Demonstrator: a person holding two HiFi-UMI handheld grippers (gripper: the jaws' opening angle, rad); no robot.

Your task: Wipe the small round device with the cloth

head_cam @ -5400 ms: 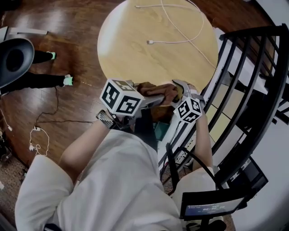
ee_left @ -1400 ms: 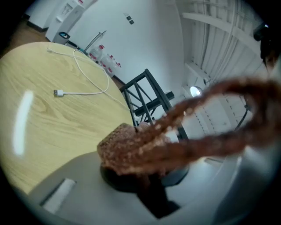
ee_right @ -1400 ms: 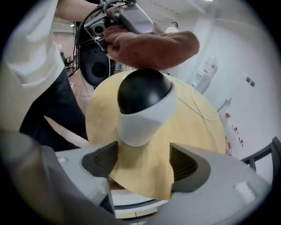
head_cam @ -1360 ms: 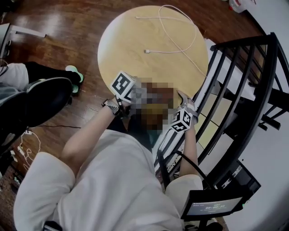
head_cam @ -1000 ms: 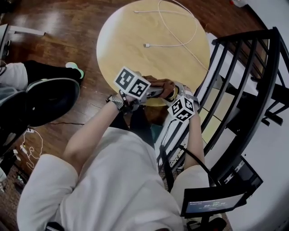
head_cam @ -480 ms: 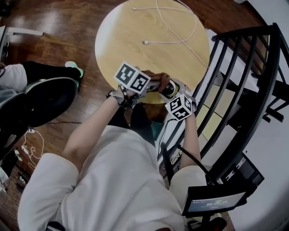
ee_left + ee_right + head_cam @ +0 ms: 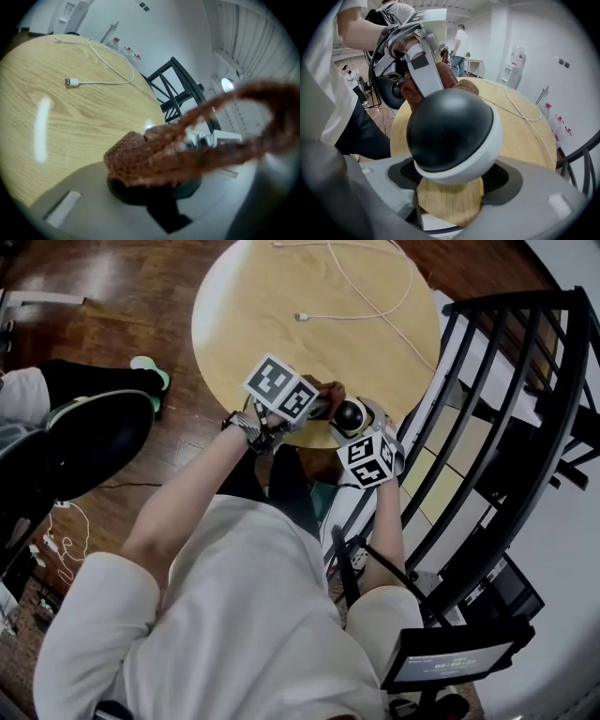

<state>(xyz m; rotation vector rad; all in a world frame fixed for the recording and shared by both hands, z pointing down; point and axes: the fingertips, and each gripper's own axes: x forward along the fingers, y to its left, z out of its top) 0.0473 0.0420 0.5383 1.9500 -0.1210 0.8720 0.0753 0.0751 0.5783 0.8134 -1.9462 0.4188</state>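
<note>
The right claw (image 7: 360, 434) is closed on the small round device (image 7: 452, 133), a black dome with a white rim, at centre frame in the right gripper view and just above that claw's marker cube in the head view. The left claw (image 7: 315, 406) is clamped on the brown cloth (image 7: 150, 157), which sits just behind the dome, touching or nearly so. My worry is the grip: the jaws hold only the lower part of a smooth ball, so a hard sideways rub could pop it loose. It hangs at the near edge of the table (image 7: 281, 315), so it might drop to the floor. A loose fold of cloth could also snag. The cable (image 7: 71, 82), upper left, is well apart
</note>
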